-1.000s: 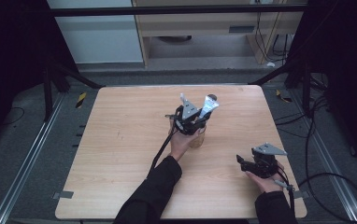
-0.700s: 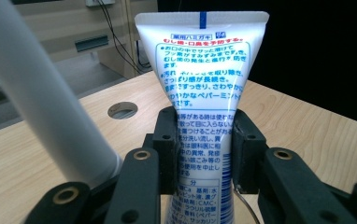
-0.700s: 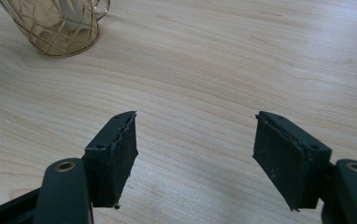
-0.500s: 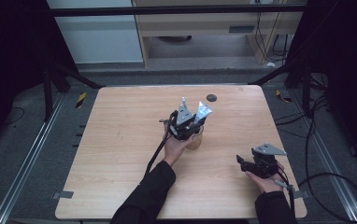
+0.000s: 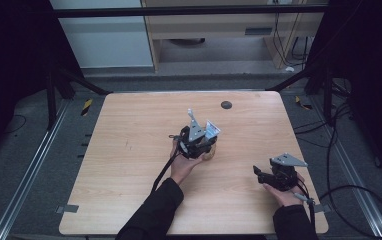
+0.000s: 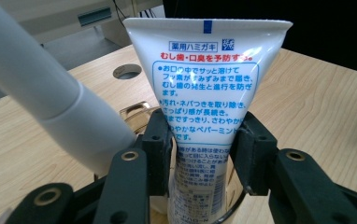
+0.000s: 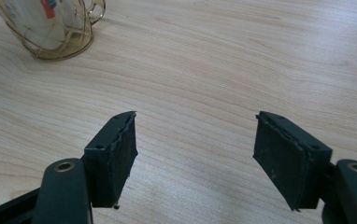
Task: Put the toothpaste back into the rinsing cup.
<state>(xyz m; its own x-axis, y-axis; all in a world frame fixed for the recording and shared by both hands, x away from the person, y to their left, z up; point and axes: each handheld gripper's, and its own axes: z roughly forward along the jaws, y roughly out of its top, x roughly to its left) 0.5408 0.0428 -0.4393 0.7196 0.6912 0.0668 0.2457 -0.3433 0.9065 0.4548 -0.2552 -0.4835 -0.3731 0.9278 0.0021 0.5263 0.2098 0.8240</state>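
left gripper at tube, right gripper apart on table

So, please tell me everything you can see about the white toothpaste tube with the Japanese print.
The white plastic toothpaste tube stands upright in a clear glass cup near the middle of the wooden table, its flat crimped end up. It carries blue and red Japanese print and a small blue mark at the top edge. The left gripper is closed on its sides. A white rod-like handle leans in the same cup beside it; contact between them cannot be told.
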